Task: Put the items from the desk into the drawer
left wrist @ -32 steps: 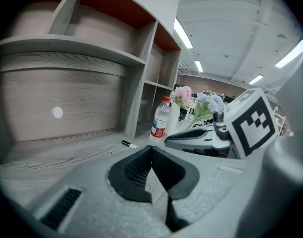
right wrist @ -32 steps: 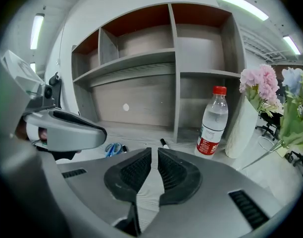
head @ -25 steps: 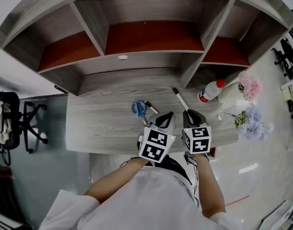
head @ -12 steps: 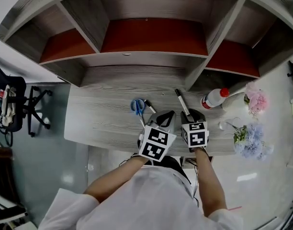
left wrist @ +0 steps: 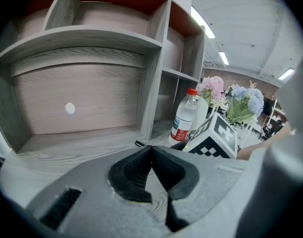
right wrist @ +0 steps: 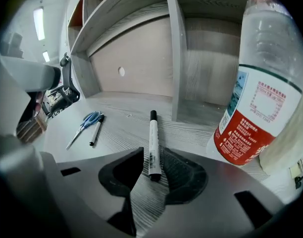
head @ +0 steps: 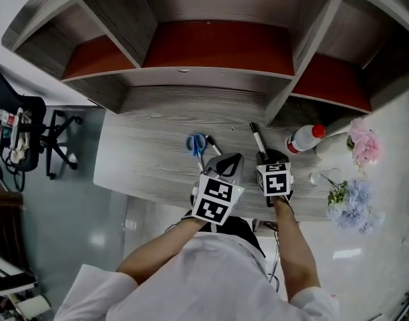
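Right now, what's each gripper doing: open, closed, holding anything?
Left gripper: jaws closed, nothing in them.
Right gripper: jaws open, have just been opening; marker lies between them, not gripped.

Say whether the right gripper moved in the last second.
Yes: the right gripper has sunk toward the desk, nearing the marker; its jaws have just been opening, the marker's near end between them.

It looked like an office: a grey wood-grain desk [head: 144, 166] under a matching hutch of open compartments with red-brown shelves [head: 218, 45], a black swivel chair [head: 27, 122] on a glossy pale floor [head: 77, 226], and long strip lights [left wrist: 207, 29] overhead.
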`<state>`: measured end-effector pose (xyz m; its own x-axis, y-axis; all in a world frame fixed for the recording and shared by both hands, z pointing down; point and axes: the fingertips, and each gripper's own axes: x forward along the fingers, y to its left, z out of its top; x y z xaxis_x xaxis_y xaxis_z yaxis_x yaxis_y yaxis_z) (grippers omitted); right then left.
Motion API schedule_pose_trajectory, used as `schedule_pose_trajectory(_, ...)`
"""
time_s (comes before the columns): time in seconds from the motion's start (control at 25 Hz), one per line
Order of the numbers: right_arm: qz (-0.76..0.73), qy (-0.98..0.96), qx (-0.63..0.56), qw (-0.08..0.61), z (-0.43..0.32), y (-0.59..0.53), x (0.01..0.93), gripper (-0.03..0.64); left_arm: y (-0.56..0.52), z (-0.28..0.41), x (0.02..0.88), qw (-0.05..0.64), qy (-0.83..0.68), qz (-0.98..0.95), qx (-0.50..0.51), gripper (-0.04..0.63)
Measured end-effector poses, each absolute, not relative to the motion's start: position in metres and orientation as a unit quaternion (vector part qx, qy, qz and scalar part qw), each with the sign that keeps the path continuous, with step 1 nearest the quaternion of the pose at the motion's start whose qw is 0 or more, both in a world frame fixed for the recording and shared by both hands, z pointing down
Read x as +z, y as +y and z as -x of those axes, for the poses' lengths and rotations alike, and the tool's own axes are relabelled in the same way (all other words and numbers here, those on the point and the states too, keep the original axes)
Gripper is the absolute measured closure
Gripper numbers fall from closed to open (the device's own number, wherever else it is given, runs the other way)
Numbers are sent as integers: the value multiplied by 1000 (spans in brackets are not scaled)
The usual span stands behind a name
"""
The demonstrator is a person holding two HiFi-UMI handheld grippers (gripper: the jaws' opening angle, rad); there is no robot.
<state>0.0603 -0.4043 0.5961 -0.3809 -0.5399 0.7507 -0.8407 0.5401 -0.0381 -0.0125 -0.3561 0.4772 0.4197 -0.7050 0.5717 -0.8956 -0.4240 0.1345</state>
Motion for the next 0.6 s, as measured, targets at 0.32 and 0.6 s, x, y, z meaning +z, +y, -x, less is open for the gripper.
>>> schedule_pose_trajectory(0.32, -426, -806, 197, 360, -58, -404, 597, 542, -348, 20, 477, 219, -510, -802, 221, 592)
schedule_pose_trajectory(0.6, -430, -806, 191, 358, -61, -403, 595, 561, -344, 25, 477, 218, -513, -800, 223, 592)
